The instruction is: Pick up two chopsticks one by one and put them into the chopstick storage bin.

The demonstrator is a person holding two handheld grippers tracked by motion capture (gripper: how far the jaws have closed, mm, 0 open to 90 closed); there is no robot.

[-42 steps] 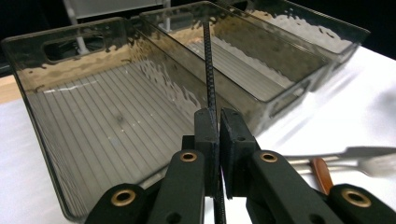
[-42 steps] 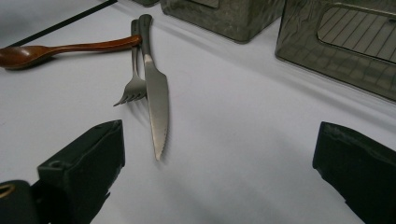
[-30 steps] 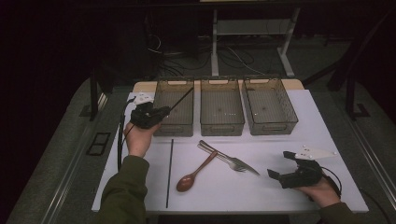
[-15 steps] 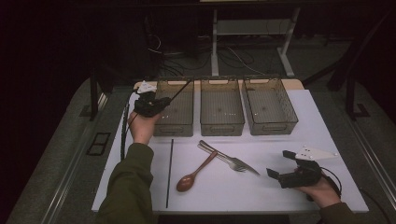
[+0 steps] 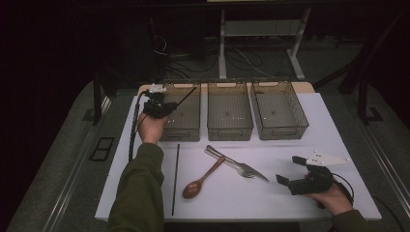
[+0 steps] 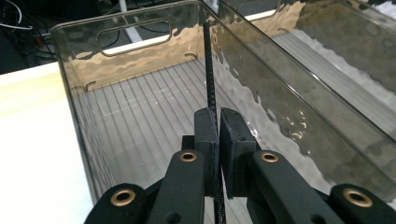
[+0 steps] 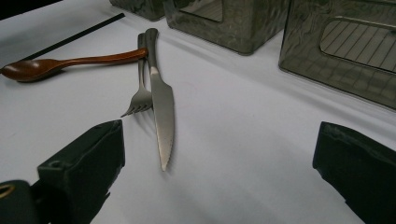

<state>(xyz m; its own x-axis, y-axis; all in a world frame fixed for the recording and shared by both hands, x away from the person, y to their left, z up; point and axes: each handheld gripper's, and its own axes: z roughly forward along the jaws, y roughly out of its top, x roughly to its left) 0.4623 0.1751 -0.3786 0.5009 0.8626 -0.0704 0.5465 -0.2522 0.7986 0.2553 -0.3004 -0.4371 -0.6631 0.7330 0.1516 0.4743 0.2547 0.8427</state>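
Chopstick over the left bin

My left gripper [image 5: 162, 107] is clamped on a black chopstick [image 6: 208, 70], slanting over the leftmost bin [image 5: 186, 133]. A second chopstick [image 5: 175, 179], spoon [image 5: 203, 178], fork [image 7: 140, 95] and knife [image 7: 160, 112] lie on the mat; my right gripper [image 5: 295, 178] rests there, jaws apart.

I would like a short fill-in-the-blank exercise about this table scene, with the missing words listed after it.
1. The left gripper is shut on a thin black ____ over the leftmost smoky clear plastic bin.
2. The right gripper rests on the white table with its fingers ____.
3. The brown wooden spoon lies to the ____ of the steel knife in the high view.
4. The number of bins in the row is ____.

Missing words: chopstick; open; left; three
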